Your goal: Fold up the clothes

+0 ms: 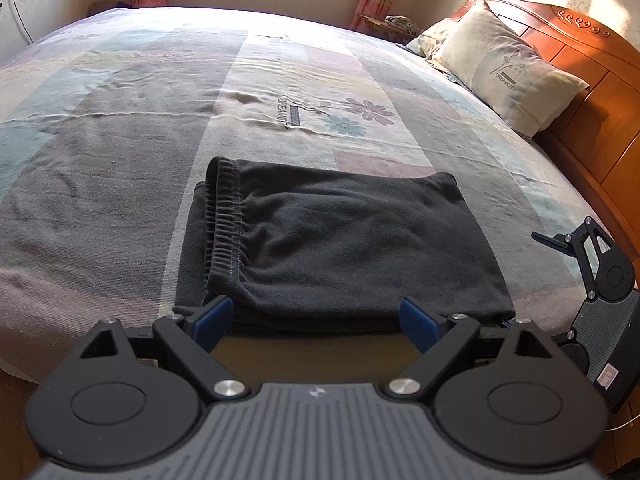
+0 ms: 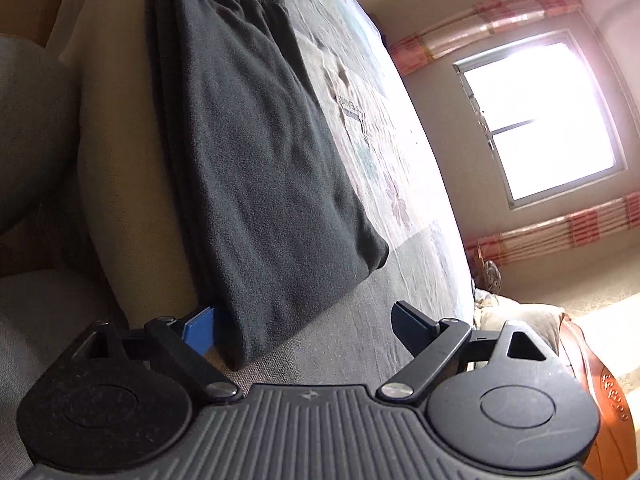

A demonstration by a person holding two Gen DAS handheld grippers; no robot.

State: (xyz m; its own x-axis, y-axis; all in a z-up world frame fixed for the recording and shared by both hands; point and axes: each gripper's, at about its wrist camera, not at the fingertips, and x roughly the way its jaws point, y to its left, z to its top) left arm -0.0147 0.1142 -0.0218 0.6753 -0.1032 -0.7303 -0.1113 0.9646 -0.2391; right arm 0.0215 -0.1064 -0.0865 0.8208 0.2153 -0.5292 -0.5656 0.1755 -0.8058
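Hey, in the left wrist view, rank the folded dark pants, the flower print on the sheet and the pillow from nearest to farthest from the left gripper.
1. Folded dark pants: directly ahead of the left gripper, at the near bed edge.
2. Flower print: farther up the sheet, middle of the bed.
3. Pillow: farthest, upper right against the wooden headboard.

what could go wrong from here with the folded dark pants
1. The folded dark pants lie close to the bed edge, so a nudge might slide them off.
2. The right hand-held gripper is open with one finger against the stack's corner; pulling away carelessly could drag layers and undo the fold.
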